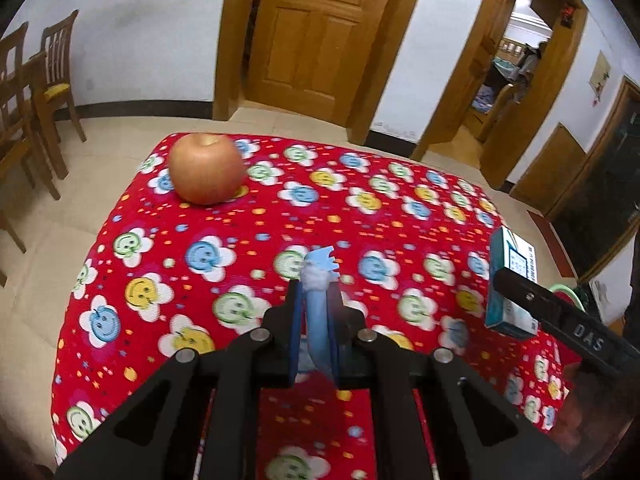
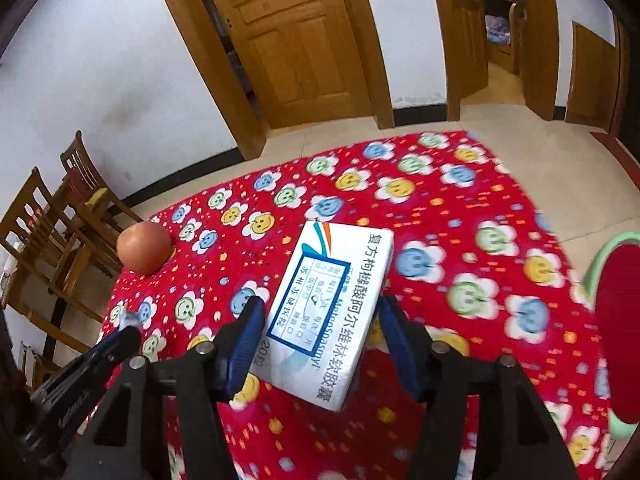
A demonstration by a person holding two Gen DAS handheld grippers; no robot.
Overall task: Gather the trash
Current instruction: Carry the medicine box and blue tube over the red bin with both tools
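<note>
My left gripper (image 1: pixel 316 292) is shut on a light blue plastic scrap with a white crumpled bit (image 1: pixel 318 280), held above the red flowered tablecloth (image 1: pixel 280 220). My right gripper (image 2: pixel 320 312) is shut on a white medicine box with blue print (image 2: pixel 328 312), lifted over the cloth. In the left wrist view the box (image 1: pixel 510 284) and the right gripper's finger (image 1: pixel 552 308) show at the right. In the right wrist view the left gripper (image 2: pixel 120 336) shows at lower left.
An apple (image 1: pixel 206 168) sits at the table's far left corner; it also shows in the right wrist view (image 2: pixel 144 248). A green-rimmed red bin (image 2: pixel 612 320) is at the table's right. Wooden chairs (image 1: pixel 36 92) stand left; doors (image 1: pixel 312 32) behind.
</note>
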